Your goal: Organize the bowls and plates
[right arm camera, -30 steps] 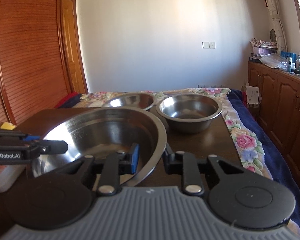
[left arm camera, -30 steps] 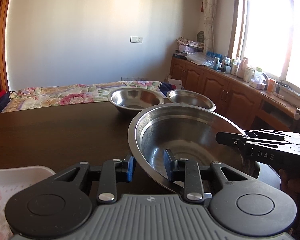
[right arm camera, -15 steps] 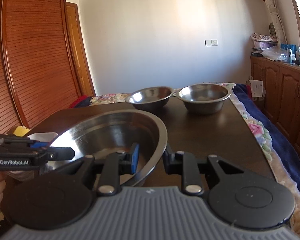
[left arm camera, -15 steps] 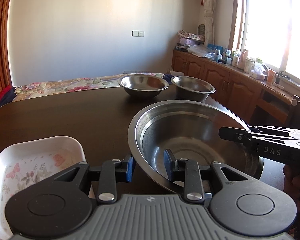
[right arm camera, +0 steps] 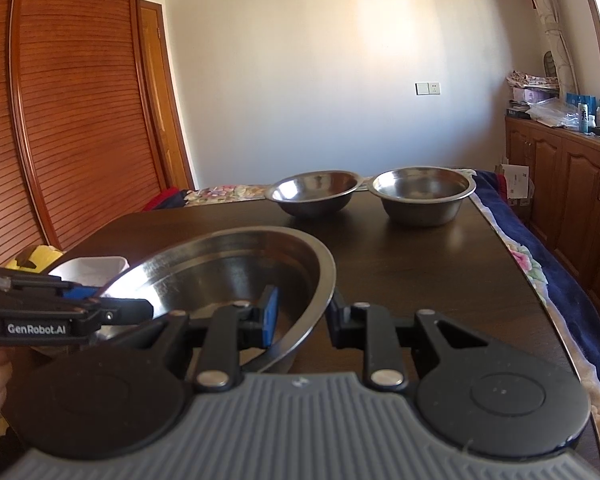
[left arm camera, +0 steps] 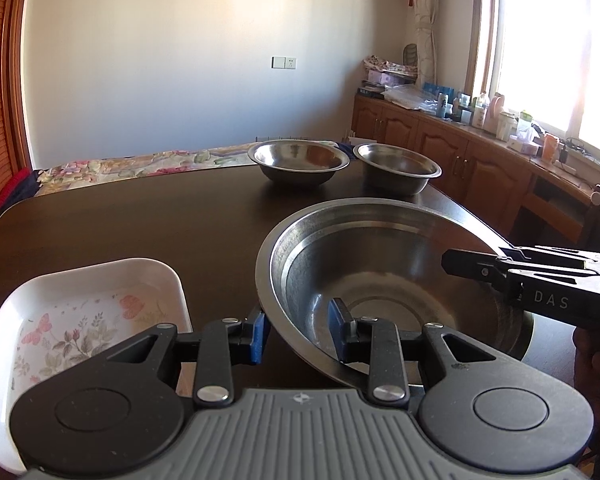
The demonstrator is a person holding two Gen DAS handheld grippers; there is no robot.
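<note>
Large bowl [left arm camera: 400, 280] (gripped both sides) nearer white tray [left arm camera: 92, 308]

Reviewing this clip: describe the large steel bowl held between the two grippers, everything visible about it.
The large steel bowl is a wide, shallow, round basin of shiny metal with a broad flat rim and a stepped inner wall; it is empty. It is tilted, its left edge higher. The left gripper clamps its near-left rim, the right gripper its opposite rim, one finger inside and one outside each. It hangs over the dark table, beside a white floral tray.
</note>
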